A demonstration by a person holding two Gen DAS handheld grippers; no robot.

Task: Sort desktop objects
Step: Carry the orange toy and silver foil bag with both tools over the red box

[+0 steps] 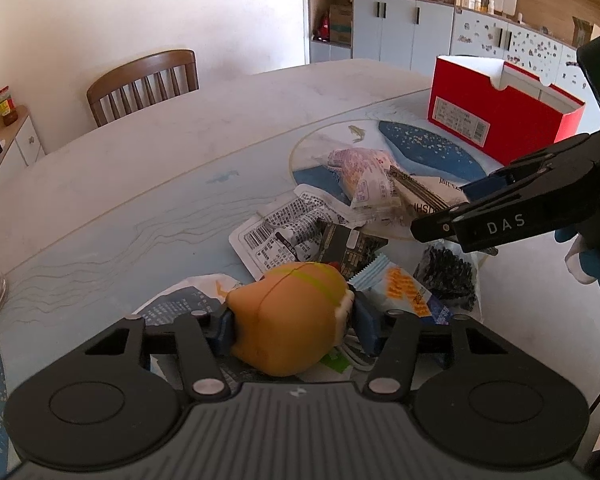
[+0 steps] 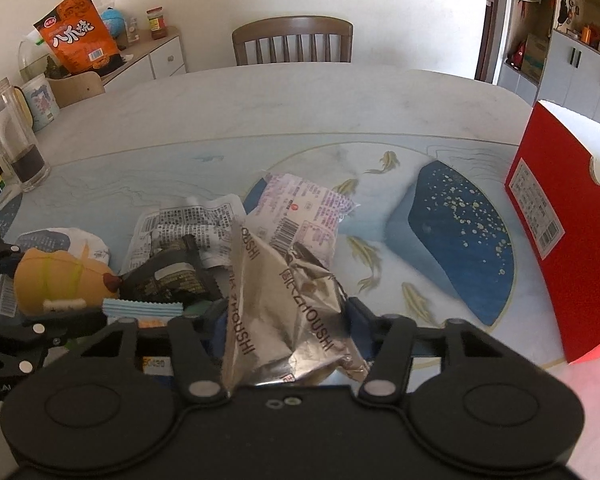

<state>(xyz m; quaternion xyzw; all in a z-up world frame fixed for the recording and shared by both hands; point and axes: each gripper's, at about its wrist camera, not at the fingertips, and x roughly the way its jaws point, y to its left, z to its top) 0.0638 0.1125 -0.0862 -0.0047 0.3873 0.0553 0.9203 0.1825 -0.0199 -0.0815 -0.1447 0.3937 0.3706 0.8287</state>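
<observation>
On the table (image 2: 300, 104), near its front edge, lies a heap of snack packets. At the left end of the heap, the left gripper (image 1: 290, 326) squeezes a soft orange burger toy (image 1: 288, 316) between its blue pads. Beside it, the right gripper (image 2: 286, 322) pinches a crinkly silver bag (image 2: 284, 312). A pink packet (image 2: 300, 210) and a white printed wrapper (image 2: 192, 220) lie just behind, maybe touching the silver bag. A red box (image 2: 560, 248) stands open near the table's right edge.
</observation>
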